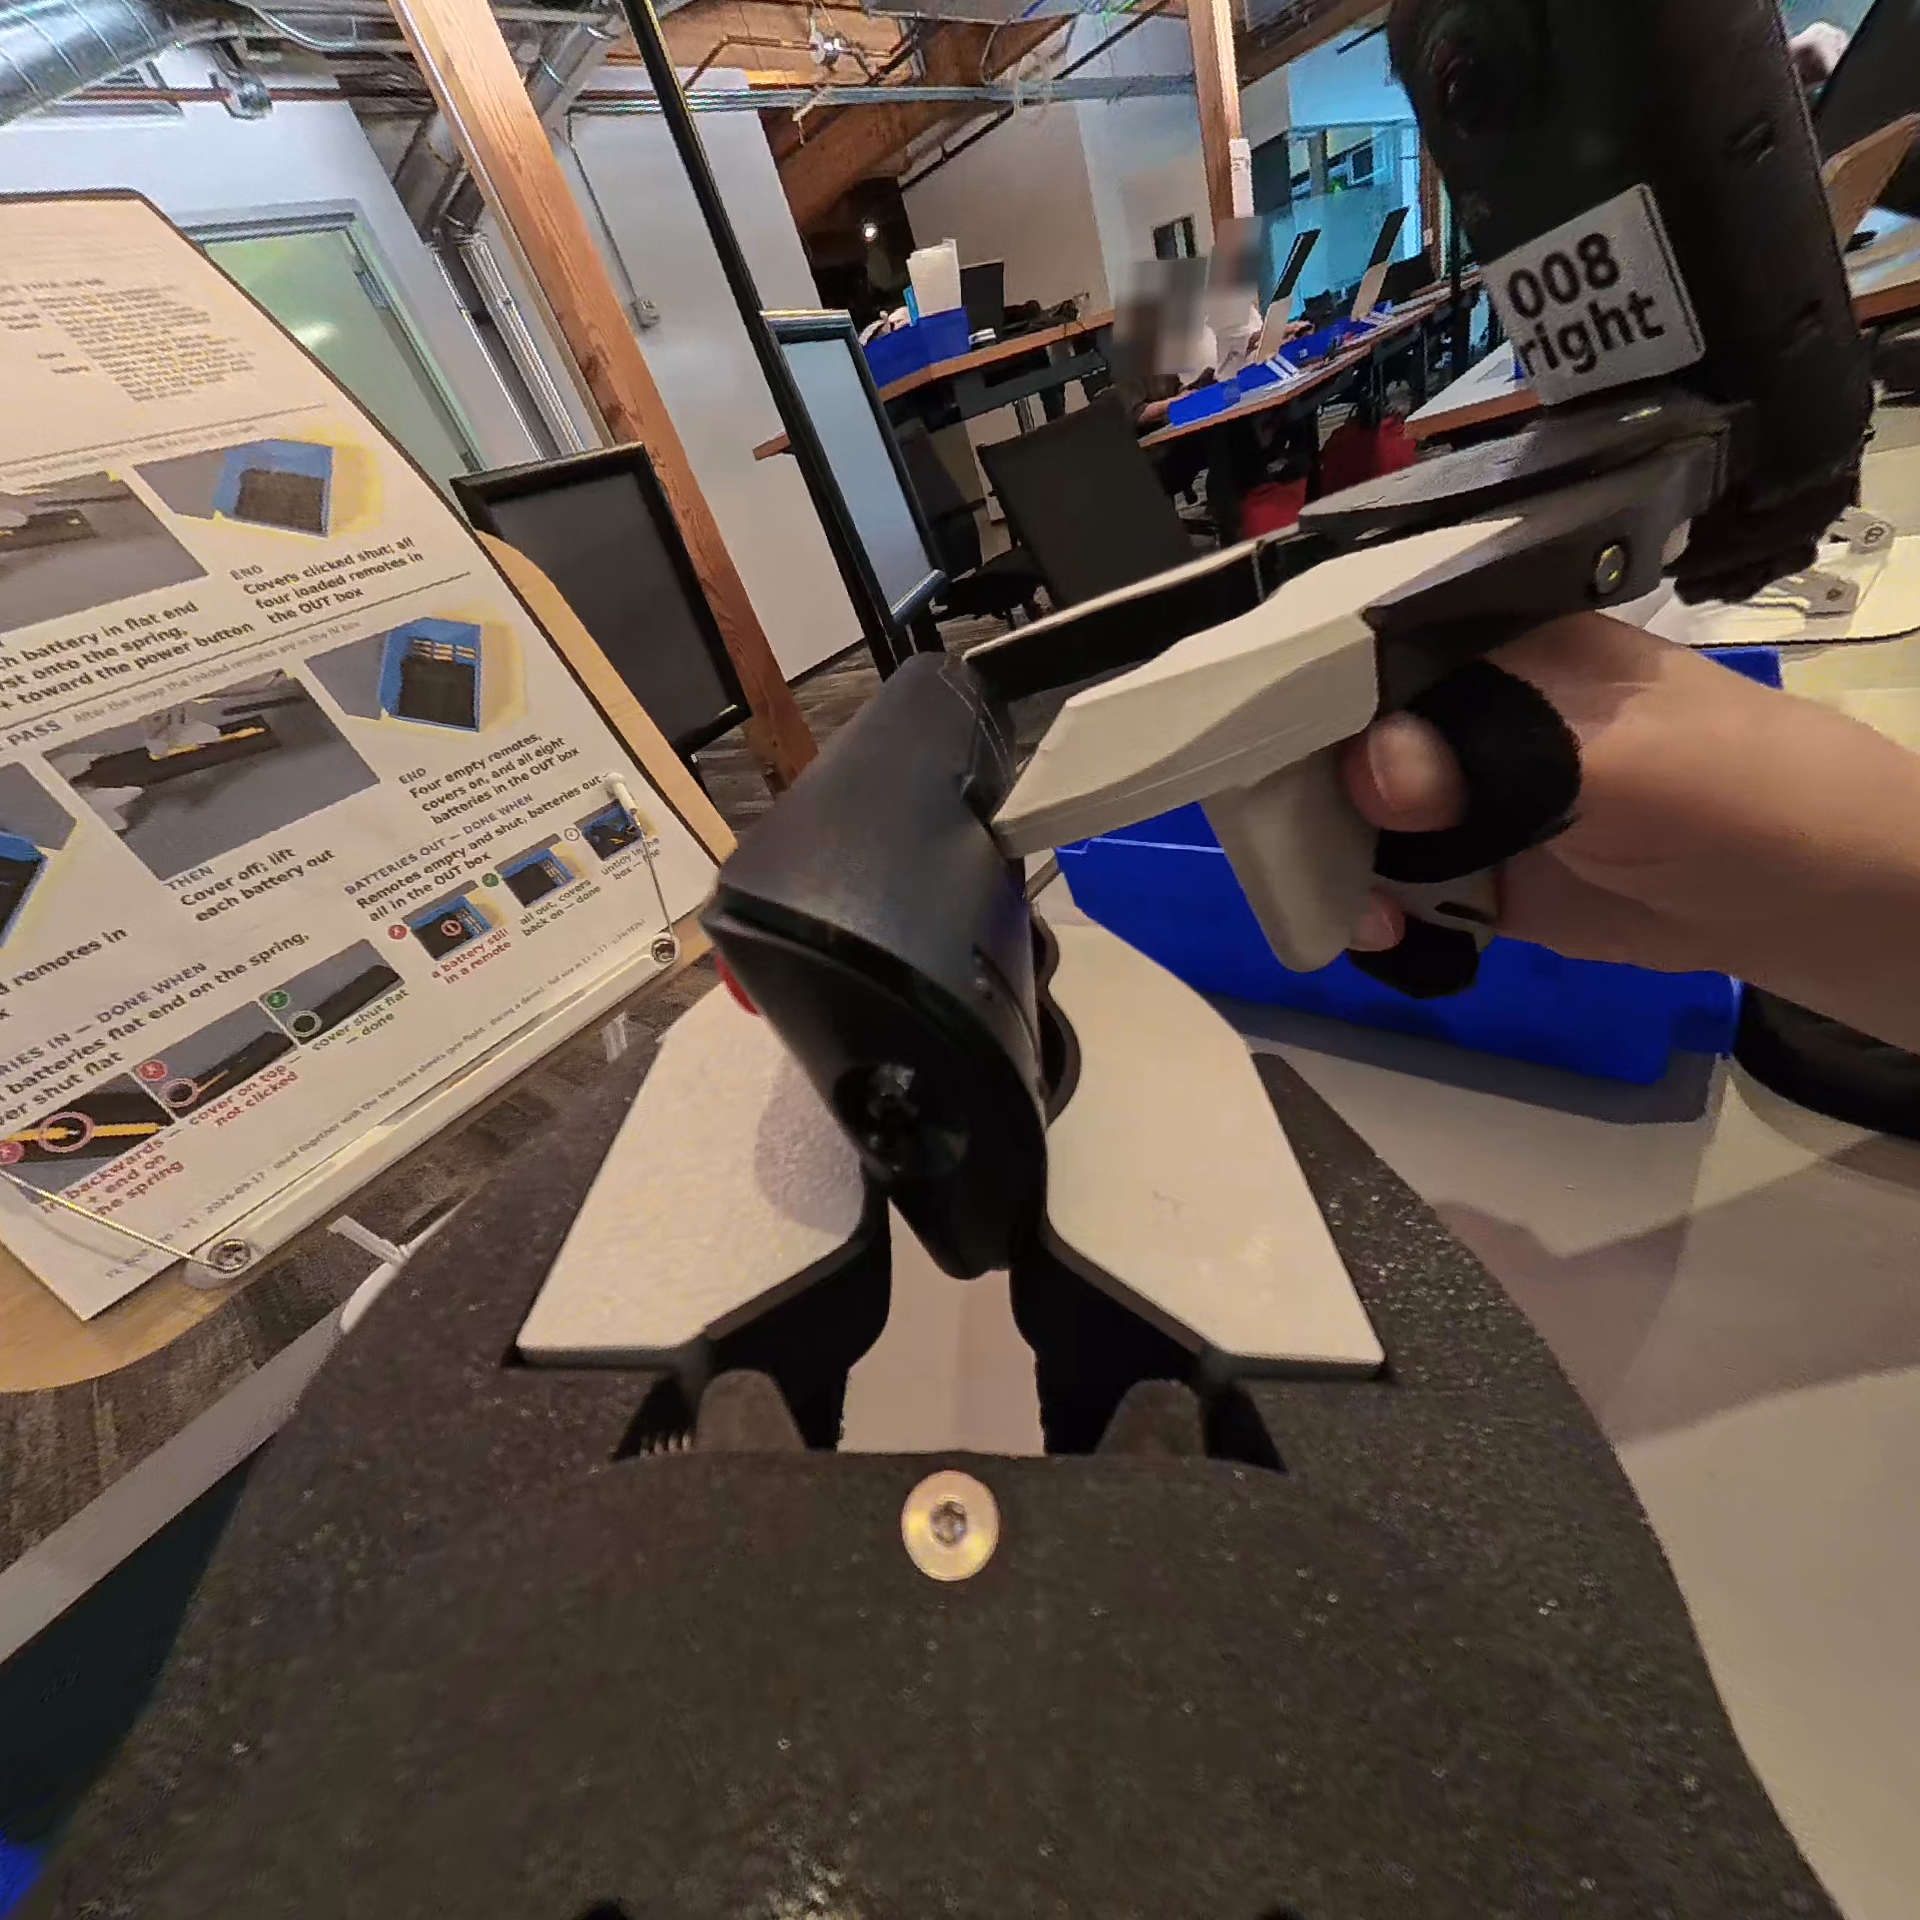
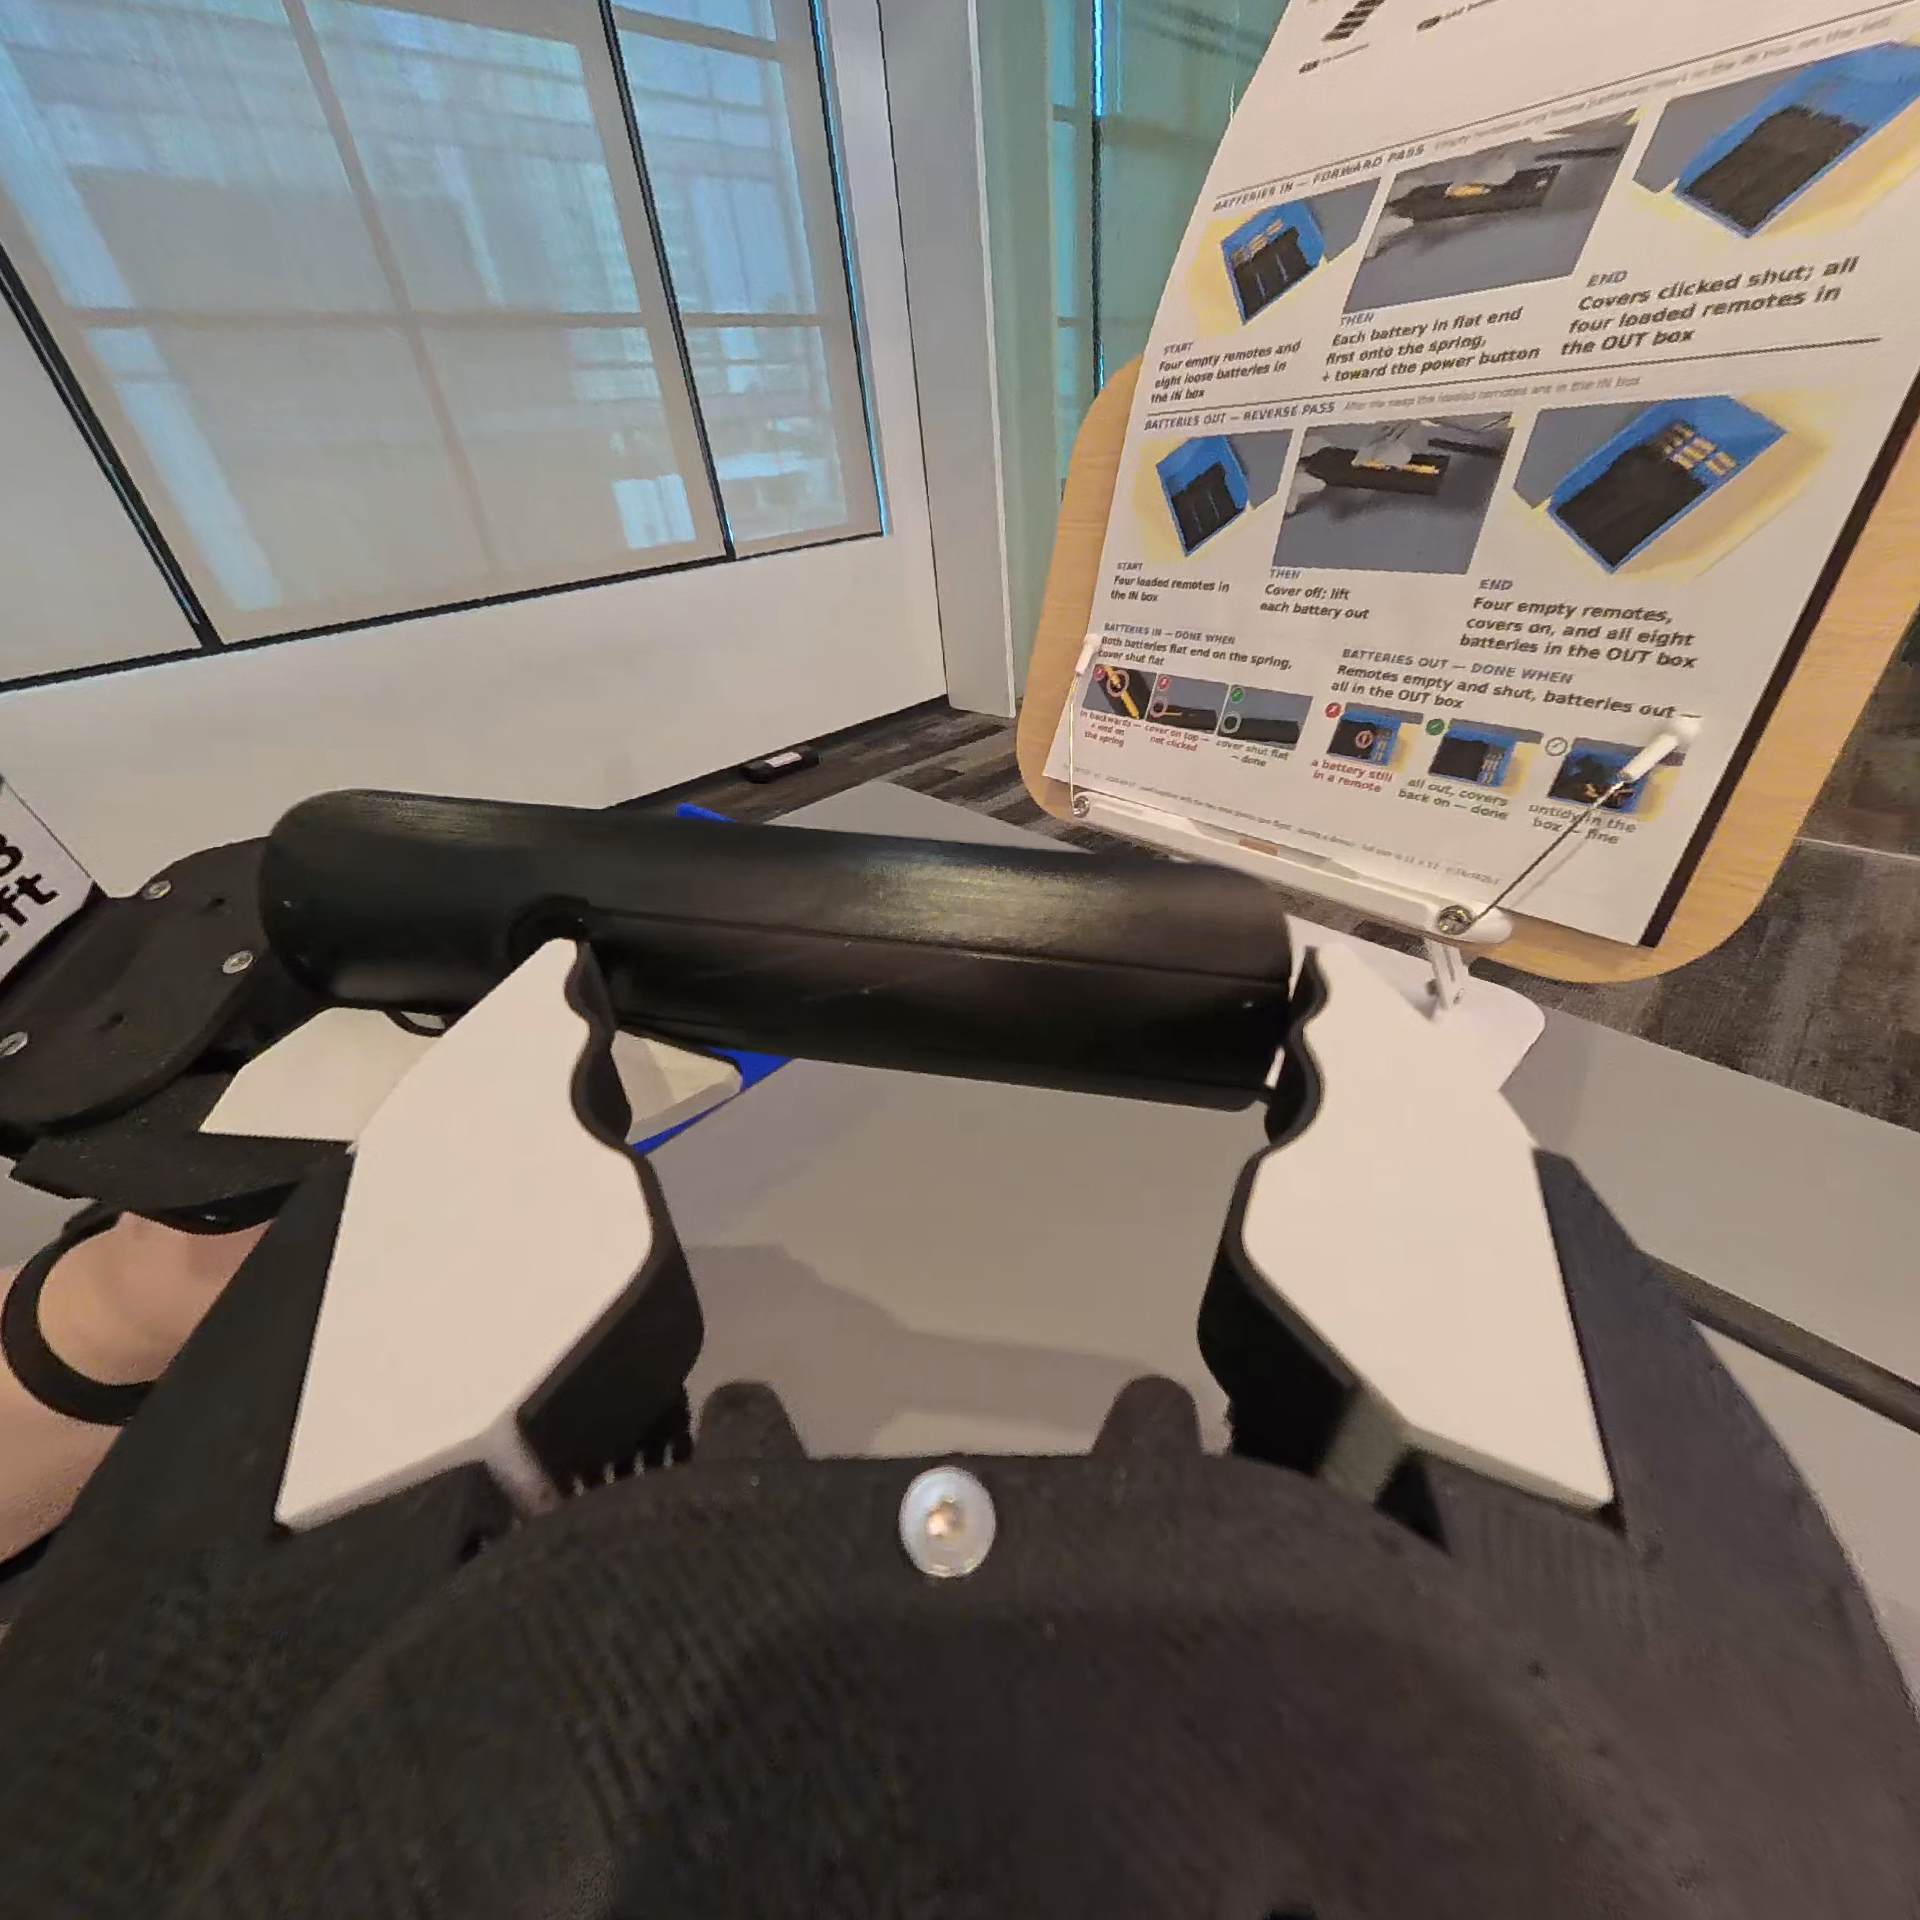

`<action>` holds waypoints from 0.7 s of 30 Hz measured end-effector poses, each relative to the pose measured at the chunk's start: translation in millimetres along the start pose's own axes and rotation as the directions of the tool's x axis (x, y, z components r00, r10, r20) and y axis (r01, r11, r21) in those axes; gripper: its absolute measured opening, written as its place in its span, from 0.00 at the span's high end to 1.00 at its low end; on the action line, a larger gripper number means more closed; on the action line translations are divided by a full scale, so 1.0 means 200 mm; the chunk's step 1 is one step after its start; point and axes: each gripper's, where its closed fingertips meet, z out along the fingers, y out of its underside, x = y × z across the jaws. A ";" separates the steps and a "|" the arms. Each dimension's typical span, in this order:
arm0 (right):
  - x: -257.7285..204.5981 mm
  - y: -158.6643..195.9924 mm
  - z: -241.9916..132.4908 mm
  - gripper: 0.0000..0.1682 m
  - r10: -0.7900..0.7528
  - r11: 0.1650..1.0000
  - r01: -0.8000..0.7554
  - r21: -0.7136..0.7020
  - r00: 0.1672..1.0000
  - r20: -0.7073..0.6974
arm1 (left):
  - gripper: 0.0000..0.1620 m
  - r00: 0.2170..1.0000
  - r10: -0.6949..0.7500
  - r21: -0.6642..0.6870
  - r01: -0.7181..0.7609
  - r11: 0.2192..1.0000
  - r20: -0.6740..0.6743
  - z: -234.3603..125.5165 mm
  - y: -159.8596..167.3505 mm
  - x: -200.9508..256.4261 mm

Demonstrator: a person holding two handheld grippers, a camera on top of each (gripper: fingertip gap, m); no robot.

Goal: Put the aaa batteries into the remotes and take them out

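Remote: your long black plastic remote (image 2: 790, 935) hangs in the air above the grey bench (image 2: 935, 1195).
Left tongs (image 1: 951, 1216): clamped on one end.
Right tongs (image 2: 935, 1023): spread wide, fingertips pinching the remote's ends lengthwise.

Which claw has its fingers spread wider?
The right gripper: its fingers stand wide apart along the black remote's length. The left gripper's fingers sit close together, pinching one end of it.

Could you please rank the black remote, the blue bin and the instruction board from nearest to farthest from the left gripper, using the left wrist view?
1. Black remote: between the left gripper's fingers.
2. Blue bin: behind, right.
3. Instruction board: left, probably slightly farther.
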 end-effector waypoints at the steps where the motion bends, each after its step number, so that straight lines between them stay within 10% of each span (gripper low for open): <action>1: 0.00 -0.01 0.00 0.27 -0.010 1.000 0.010 0.009 1.000 -0.001 | 0.85 1.000 -0.003 0.004 0.003 1.000 -0.006 0.00 0.00 0.00; 21: -0.02 -0.09 -0.07 0.32 -0.134 0.989 0.132 0.065 0.990 0.033 | 0.85 0.996 0.091 0.041 -0.090 0.995 -0.014 -0.01 -0.03 0.08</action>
